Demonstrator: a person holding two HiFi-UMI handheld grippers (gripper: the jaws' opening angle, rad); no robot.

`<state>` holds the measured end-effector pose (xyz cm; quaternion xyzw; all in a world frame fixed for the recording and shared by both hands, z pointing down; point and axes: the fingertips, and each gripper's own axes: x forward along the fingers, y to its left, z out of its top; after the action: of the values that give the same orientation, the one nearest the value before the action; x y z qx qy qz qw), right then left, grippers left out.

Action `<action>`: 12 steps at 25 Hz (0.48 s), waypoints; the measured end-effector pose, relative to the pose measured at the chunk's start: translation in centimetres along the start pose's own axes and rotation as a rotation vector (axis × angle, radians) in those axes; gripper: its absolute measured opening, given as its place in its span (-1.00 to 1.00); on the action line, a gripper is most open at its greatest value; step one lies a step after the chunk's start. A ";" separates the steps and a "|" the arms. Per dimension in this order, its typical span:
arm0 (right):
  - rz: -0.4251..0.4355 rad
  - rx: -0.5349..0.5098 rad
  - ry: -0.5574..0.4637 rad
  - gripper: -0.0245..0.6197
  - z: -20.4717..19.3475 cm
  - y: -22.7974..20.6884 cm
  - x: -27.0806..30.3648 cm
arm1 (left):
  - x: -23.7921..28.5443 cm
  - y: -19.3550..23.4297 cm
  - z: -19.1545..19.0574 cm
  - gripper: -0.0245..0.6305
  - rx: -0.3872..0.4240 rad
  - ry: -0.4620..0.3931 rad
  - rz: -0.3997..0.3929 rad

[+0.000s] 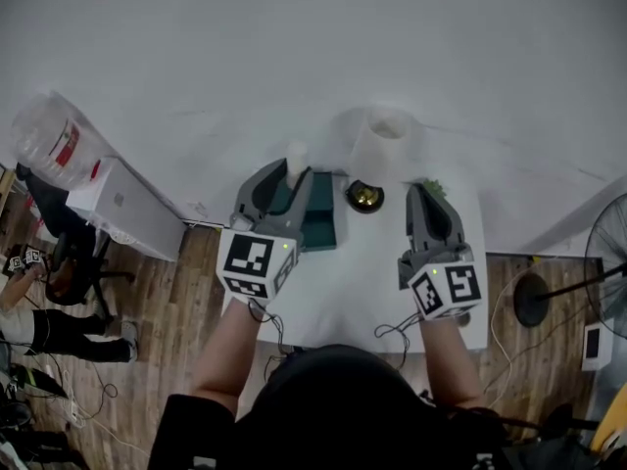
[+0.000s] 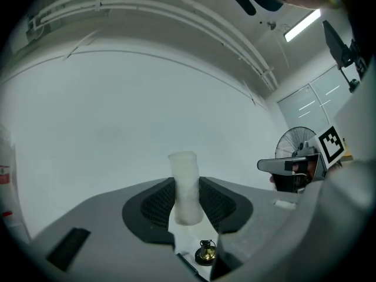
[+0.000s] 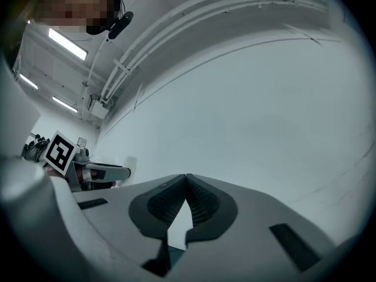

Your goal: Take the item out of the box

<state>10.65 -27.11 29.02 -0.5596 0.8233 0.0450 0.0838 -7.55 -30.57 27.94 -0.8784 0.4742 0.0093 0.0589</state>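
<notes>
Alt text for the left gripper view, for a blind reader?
The left gripper is shut on a white tube-shaped item, held upright before a plain white wall. Below the jaws, a small brass bell stands on the white table.

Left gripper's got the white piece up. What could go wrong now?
The white frosted cylinder is held by its lower part in the left gripper, so it may tilt or slip.
The small brass bell and tall white roll stand close by the dark teal box; a sideways swing could knock them.
</notes>
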 end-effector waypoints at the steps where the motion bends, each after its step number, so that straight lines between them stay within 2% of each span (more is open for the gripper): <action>1: -0.001 -0.005 -0.002 -0.91 0.1 0.1 0.1 | -0.2 0.1 0.2 -0.54 0.005 -0.005 0.004; 7: -0.005 -0.008 0.005 -0.91 0.1 0.4 0.0 | -1.0 0.2 0.1 -0.54 0.025 -0.016 0.024; 12: -0.002 -0.007 0.006 -0.91 0.2 0.6 0.0 | -1.4 0.2 -0.4 -0.54 0.011 0.000 0.019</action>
<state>10.12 -26.91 28.80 -0.5609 0.8228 0.0462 0.0794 -8.52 -29.52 28.41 -0.8735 0.4825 0.0075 0.0637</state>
